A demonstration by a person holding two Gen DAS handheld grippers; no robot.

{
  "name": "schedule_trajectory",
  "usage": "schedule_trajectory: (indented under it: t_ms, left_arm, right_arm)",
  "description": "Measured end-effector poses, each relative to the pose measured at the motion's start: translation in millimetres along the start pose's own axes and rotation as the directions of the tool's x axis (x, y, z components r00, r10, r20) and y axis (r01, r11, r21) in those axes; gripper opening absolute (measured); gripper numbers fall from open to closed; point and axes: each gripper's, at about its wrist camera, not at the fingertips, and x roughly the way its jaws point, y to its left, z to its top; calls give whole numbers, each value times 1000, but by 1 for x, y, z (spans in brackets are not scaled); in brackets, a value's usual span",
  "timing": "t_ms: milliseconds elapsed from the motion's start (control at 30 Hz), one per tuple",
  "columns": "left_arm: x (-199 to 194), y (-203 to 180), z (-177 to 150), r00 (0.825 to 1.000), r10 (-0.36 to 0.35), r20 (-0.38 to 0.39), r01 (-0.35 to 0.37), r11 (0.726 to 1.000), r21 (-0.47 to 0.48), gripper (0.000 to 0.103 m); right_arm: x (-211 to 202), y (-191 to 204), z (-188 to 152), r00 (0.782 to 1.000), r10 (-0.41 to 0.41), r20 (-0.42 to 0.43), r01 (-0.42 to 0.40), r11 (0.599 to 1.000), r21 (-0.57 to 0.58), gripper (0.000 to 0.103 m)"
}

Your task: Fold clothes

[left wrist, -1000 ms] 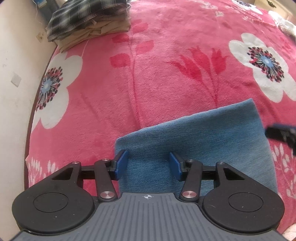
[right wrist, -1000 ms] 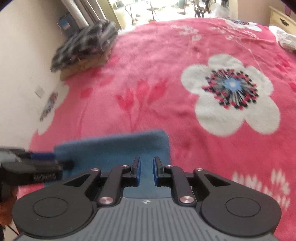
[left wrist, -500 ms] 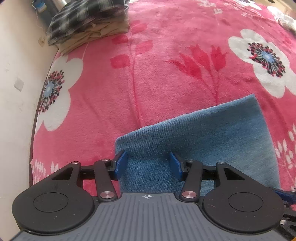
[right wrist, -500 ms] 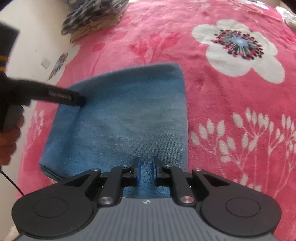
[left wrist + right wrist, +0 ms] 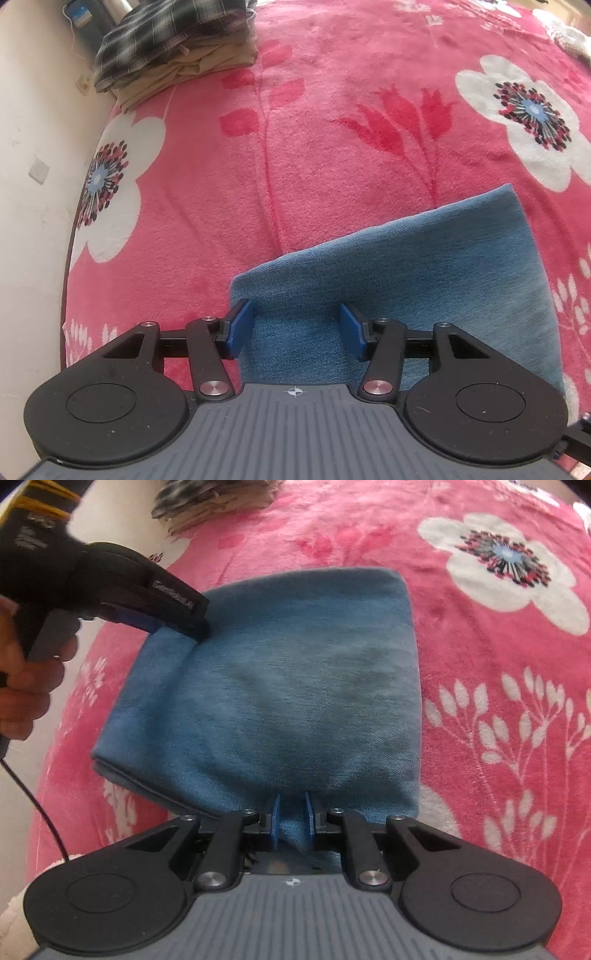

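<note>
While the left gripper (image 5: 295,330) has stayed at the far left corner of the blue jeans (image 5: 280,686), its jaws spread wide with nothing between them, the right gripper (image 5: 291,825) has pulled back to the near edge. A second ago its jaws were almost shut over bare cloth; now they pinch a bunch of denim. The jeans lie folded in a thick square on the pink flower blanket (image 5: 332,155) of the bed. Maybe one more fold or a lift is coming. Far off at the left sits a pile of folded clothes (image 5: 173,55).
</note>
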Motion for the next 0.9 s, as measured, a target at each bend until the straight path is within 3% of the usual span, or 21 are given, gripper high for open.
schedule_trajectory:
  t_ms: [100,233,367,467,567,667,767,867,900]
  left_arm:
    - [-7,4,-3,999,-22,31,22,1000,-3,53]
    - [-30,11,-17,991,-56,118,54,998,12,53]
    - [-59,7,-42,976,-108,190,90,991,100,53]
    - [-71,-12,-64,965,-169,202,117,962,247,53]
    - [-73,-38,-81,954,-224,199,132,911,391,53]
    - [-75,-63,-97,942,-277,188,142,839,526,53]
    - [-77,-89,-114,930,-328,168,146,747,649,53]
    - [-79,-114,-131,917,-374,141,144,638,757,51]
    - [-76,-120,-133,918,-367,148,121,617,778,49]
  right_arm:
    - [-24,-6,-14,999,44,6,-45,998,34,17]
    - [-50,-27,-40,999,39,-22,-37,995,94,17]
    - [-58,-58,-46,1000,-11,-28,16,985,172,18]
    - [-60,-76,-47,998,-51,-33,57,979,198,19]
    - [-59,-88,-51,997,-65,-40,72,976,204,19]
    - [-58,-94,-57,998,-43,-43,51,975,218,19]
    - [-54,-98,-60,999,-10,-37,19,969,245,19]
    - [-51,-101,-61,999,12,-31,-3,963,269,19]
    - [-50,-102,-61,999,18,-27,-10,961,277,19]
